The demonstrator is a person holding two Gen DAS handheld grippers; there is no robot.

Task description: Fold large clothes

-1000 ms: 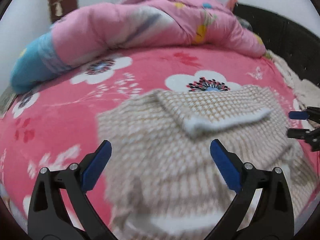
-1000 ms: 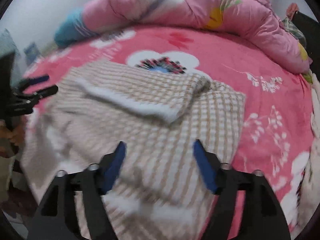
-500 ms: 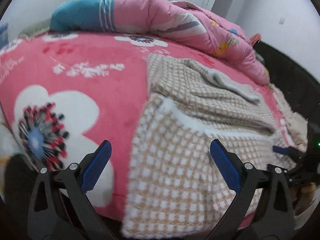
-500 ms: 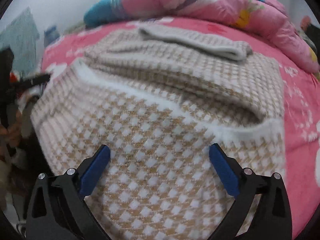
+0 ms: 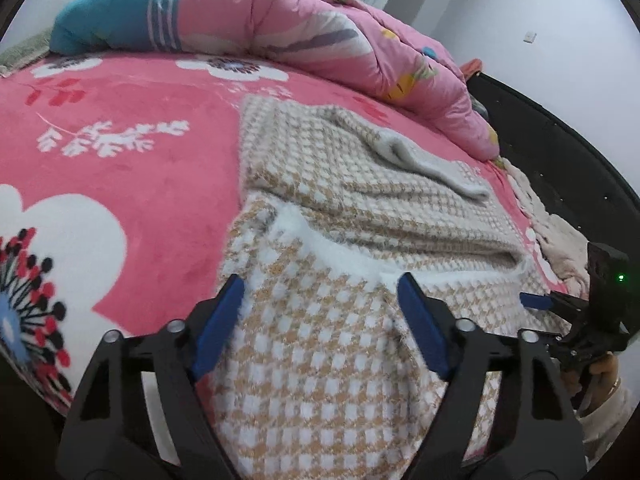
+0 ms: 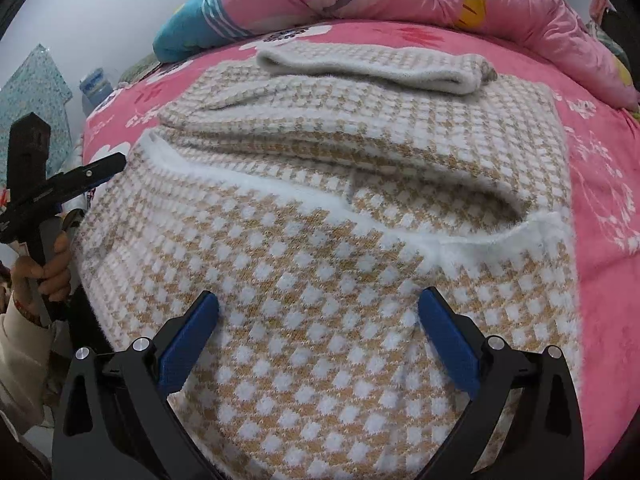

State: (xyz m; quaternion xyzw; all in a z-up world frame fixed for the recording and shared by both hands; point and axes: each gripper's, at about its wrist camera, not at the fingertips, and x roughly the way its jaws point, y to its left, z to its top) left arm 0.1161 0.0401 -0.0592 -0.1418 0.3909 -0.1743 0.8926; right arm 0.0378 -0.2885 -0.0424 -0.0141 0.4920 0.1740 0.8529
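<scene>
Left gripper (image 5: 320, 304) jaws closing over sweater (image 5: 340, 360) hem on bed (image 5: 120, 168), not gripping; right gripper (image 6: 318, 320) jaws wide, empty.

both grippers (image 5: 320, 316) (image 6: 318, 338) are matte black frames with blue finger pads, silver screws; cream sleeve (image 6: 18, 344) cuffs at the wrists.

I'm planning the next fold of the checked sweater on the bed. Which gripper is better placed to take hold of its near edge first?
Probably the left gripper: its jaws are closing astride the checked sweater at its near left corner. The right gripper hangs wide open over mid-cloth.
</scene>
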